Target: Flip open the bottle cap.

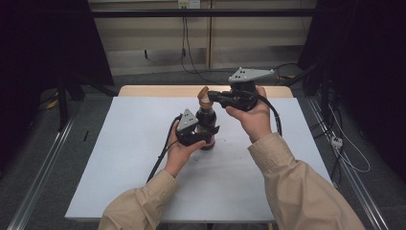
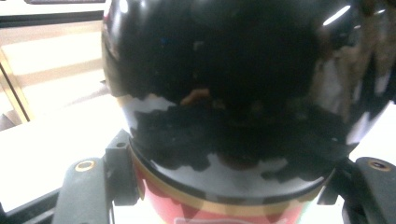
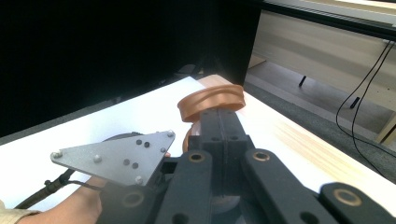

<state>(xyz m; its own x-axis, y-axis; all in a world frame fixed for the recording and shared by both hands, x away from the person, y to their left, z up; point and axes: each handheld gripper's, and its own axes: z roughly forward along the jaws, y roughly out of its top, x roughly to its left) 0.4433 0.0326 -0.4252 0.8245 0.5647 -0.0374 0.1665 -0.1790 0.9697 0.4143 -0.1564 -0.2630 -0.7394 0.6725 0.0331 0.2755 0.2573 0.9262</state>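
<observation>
Near the middle of the pale blue-grey tabletop [image 1: 143, 158], a glossy black rounded bottle with a red and gold band at its base [image 1: 207, 125] is standing upright, and the left gripper [image 1: 203, 136] is clamping its smooth, mirror-like body [image 2: 224, 93] between both jaws. Just above its neck, the right gripper [image 1: 210, 97] is pinching a ridged copper-brown cap ring [image 3: 211, 106] with jaws fully closed. Behind the table's wooden far edge [image 1: 153, 90], cables are trailing over grey floor below pale wall panels.
</observation>
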